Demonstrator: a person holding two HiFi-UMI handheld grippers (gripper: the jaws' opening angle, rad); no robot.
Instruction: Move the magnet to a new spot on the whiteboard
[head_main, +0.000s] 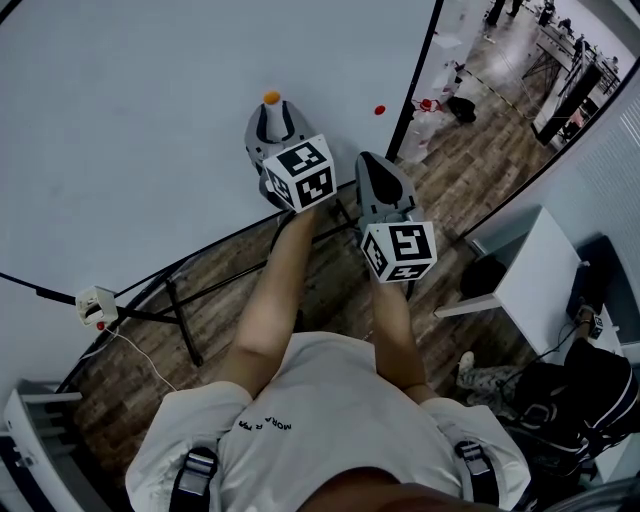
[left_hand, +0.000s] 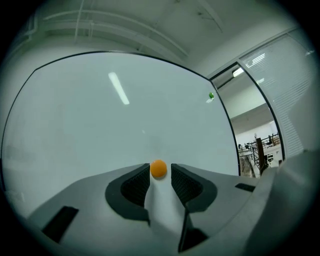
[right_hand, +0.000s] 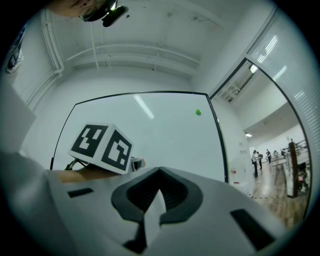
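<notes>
A small orange magnet sits on the whiteboard. My left gripper points straight at the board and is open. The magnet lies between its two fingertips, with a thin gap on each side. My right gripper hangs just to the right, a little back from the board, its jaws shut with nothing in them. The left gripper's marker cube shows in the right gripper view.
A red magnet sits near the board's black right edge. A green magnet is high on the board at the right. Below are the board's stand legs, a white box on a cable and a white desk.
</notes>
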